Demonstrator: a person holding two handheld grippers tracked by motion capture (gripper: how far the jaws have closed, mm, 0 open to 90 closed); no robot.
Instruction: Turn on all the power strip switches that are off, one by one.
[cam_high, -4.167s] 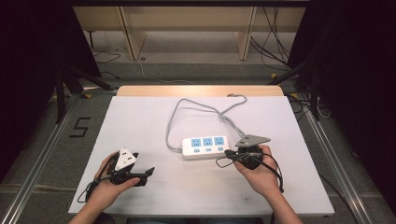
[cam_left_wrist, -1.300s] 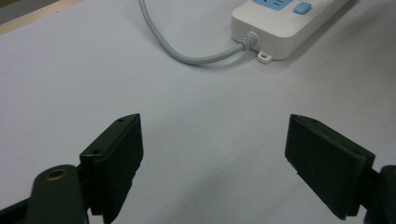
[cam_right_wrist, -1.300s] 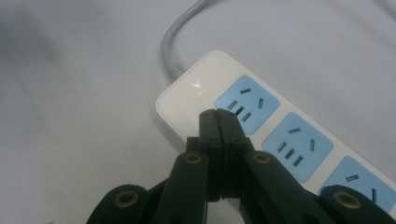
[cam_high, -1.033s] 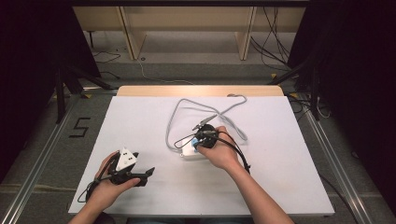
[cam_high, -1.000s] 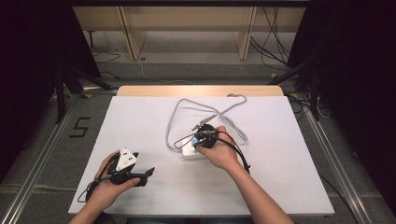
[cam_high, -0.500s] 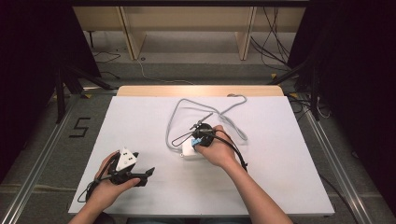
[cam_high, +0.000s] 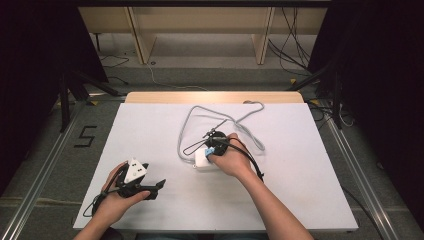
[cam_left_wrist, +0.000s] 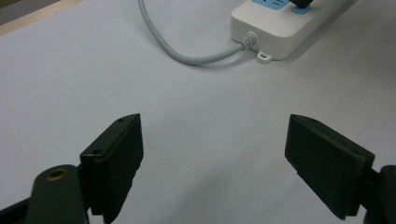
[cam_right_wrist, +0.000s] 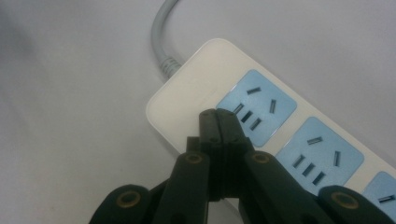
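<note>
A person sits at a white surface (cam_high: 310, 200), holding a two-jaw tool in each hand. Since a few seconds ago, the right tool (cam_right_wrist: 218, 114) has left its spot beside the right end of the white power strip (cam_right_wrist: 187, 95) and now sits over the strip's left end, near where the grey cable (cam_right_wrist: 161, 32) enters. Over the last second it has barely shifted. Its jaws are pressed fully together with nothing between them, and the closed tip rests at or just above the blank end of the strip, beside the first blue socket (cam_right_wrist: 259, 109). This suggests a press on that end, perhaps on a switch, is under way.

The left tool (cam_high: 137, 182) has stayed near the front left edge, jaws spread wide and empty.

From above, the right hand (cam_high: 230, 157) covers most of the strip. Whether the tip actually touches the plastic is unclear, and no switch can be made out.
</note>
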